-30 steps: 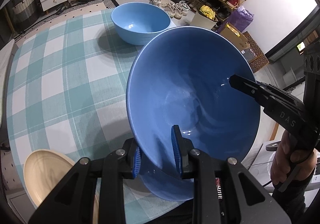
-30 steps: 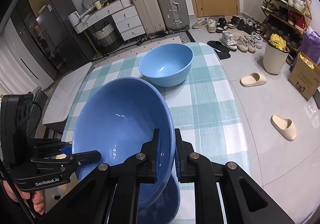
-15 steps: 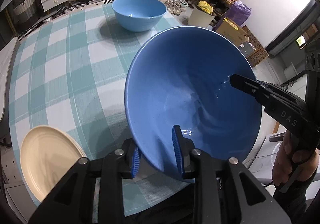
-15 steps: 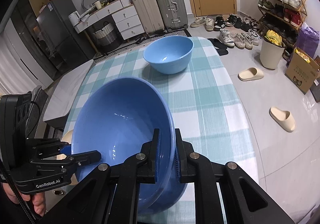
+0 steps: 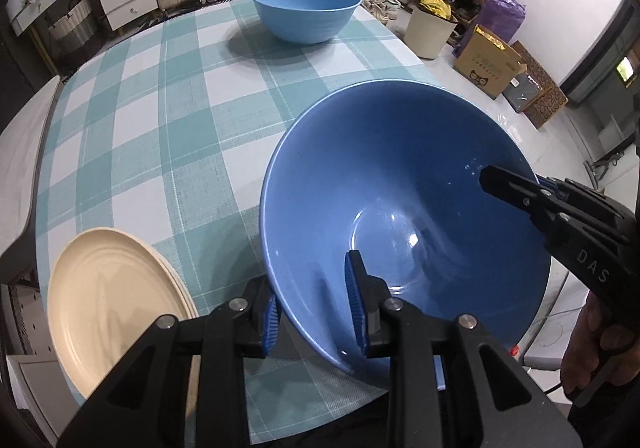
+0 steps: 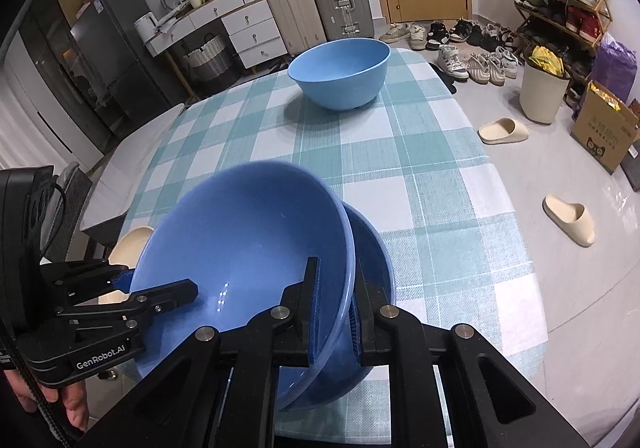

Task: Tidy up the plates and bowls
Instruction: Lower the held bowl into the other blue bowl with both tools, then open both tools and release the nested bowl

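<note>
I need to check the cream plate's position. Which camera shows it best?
The left wrist view: the cream plate shows nearly whole, at the table's near left edge. The right wrist view shows only a sliver behind the held blue bowl.

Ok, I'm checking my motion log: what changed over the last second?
The left gripper and right gripper drew the dark blue bowl back toward the near table edge. Nothing was released: both stay shut on its rim. The light blue bowl and cream plate stayed put.
</note>
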The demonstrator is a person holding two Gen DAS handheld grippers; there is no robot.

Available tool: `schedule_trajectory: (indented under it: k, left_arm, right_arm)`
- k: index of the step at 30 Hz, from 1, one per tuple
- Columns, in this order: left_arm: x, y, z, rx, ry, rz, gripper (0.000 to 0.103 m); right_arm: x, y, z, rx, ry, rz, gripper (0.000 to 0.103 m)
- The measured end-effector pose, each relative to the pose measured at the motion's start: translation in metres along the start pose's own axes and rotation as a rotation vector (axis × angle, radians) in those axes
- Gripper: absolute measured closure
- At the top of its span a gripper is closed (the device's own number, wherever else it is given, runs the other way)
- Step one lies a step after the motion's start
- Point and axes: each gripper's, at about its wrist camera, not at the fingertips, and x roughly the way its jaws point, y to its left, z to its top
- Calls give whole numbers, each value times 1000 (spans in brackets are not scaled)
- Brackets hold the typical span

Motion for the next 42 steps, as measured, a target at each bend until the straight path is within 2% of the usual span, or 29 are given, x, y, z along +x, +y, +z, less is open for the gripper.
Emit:
schedule_trajectory:
  k: [5,11,14,19,24,26,29,30,33,35,36,37,38,40,42]
  left_arm:
    - [5,-8,-2,35,-13,33,76]
    - [16,-7,-1,30,-14,32,76]
    - [21,-7,-3,33,-17,40,72]
    - [24,0,-3,3,-21,-13,71]
    - [24,2,-7,-14,-49,-25,70]
    - [21,5,-8,-30,-74,-16,68]
    - [9,8,-9,-51,-150,1,53]
    - [3,10,-10,-64,-185,6,50]
    - [-12,12,-13,-83,-280,-2,48]
    - [-18,12,-14,-98,-329,29,33]
    - [-20,12,-16,-107,-358,48,20]
    - [-23,11,-19,-116,-400,68,14]
    - [-24,11,-20,-118,-431,80,13]
    - [-23,9,-22,-119,-458,103,12]
    - [-19,8,-21,-117,-463,130,9]
  right_arm:
    - [5,-1,-2,-16,-8,-29,91]
    - [3,-2,-3,-40,-29,-53,91]
    - [5,-3,-6,-51,-30,-77,91]
    - [4,-6,-9,-66,-46,-93,91]
    - [0,-14,-8,-42,-72,-85,91]
    - [-3,-17,-6,-42,-92,-76,91]
    - [-11,-26,-5,-27,-145,-65,91]
    - [-15,-30,-4,-20,-173,-47,91]
    - [-27,-35,-7,-10,-232,35,89]
    - [-33,-37,-11,-1,-271,85,79]
    - [-35,-36,-13,0,-291,103,74]
    - [-38,-35,-15,-8,-309,116,63]
    - [-40,-32,-18,-23,-331,123,54]
    - [-45,-26,-23,-65,-377,123,50]
    - [-45,-22,-25,-85,-389,133,37]
